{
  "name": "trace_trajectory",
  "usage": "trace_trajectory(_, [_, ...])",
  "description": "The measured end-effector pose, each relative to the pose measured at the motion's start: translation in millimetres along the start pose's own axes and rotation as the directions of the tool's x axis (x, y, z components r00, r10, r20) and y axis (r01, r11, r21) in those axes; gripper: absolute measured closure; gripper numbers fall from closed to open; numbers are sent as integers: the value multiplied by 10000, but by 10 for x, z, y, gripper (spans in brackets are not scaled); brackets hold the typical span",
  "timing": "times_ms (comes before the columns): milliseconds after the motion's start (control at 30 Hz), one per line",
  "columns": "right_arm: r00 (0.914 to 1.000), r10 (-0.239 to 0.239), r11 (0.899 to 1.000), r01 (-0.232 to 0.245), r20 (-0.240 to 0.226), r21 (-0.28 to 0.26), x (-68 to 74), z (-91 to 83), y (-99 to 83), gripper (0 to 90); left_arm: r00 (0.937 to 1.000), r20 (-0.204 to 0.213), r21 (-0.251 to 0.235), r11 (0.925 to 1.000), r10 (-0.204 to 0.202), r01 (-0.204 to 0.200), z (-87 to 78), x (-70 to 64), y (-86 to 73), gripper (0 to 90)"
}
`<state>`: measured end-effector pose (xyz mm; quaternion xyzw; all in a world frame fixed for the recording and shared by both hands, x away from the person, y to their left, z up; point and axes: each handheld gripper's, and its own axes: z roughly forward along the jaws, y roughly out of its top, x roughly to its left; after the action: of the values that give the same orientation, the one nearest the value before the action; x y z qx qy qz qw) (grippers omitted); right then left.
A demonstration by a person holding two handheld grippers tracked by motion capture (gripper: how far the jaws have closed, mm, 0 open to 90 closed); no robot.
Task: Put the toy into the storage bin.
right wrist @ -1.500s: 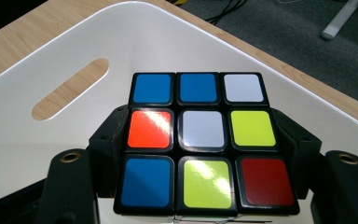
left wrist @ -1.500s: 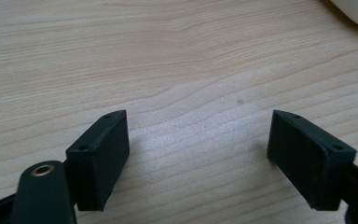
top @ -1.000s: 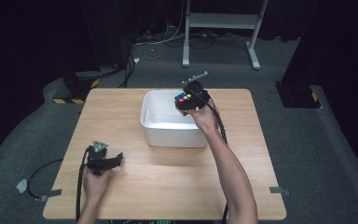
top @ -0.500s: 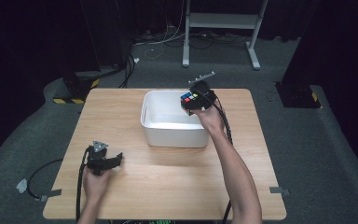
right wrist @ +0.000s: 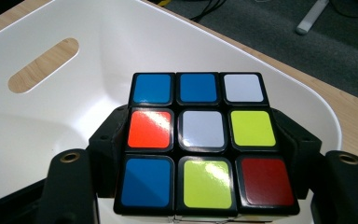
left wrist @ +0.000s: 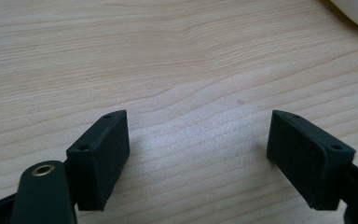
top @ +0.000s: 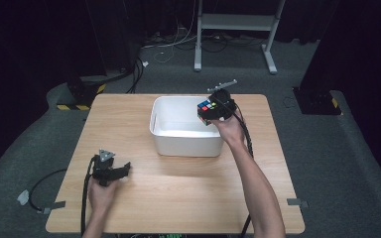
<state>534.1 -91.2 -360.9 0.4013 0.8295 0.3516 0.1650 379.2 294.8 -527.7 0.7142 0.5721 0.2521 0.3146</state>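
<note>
A scrambled puzzle cube with blue, white, yellow, orange and red stickers is clamped between the jaws of my right gripper. In the high view the cube hangs above the right end of the white bin, held by the right gripper. The bin's inside wall with its handle slot lies just beyond the cube. My left gripper rests low over the near left part of the wooden table, jaws spread wide. In the left gripper view nothing lies between its fingers, just bare wood.
The white bin's corner shows at the top right of the left gripper view. Beyond the table's far edge are grey carpet, loose cables and a white metal stand. A black cable trails off the table's left side.
The right gripper has carried the cube slightly higher and a little to the right over the bin. The left gripper has stayed where it was.
</note>
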Motion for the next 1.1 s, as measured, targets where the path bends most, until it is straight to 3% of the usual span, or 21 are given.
trace_trajectory(1100, [9990,-232,9987,215,-390,-452,82,-212,-169,335,10000,-13,15,10000,2,-2,0,-1,1,212])
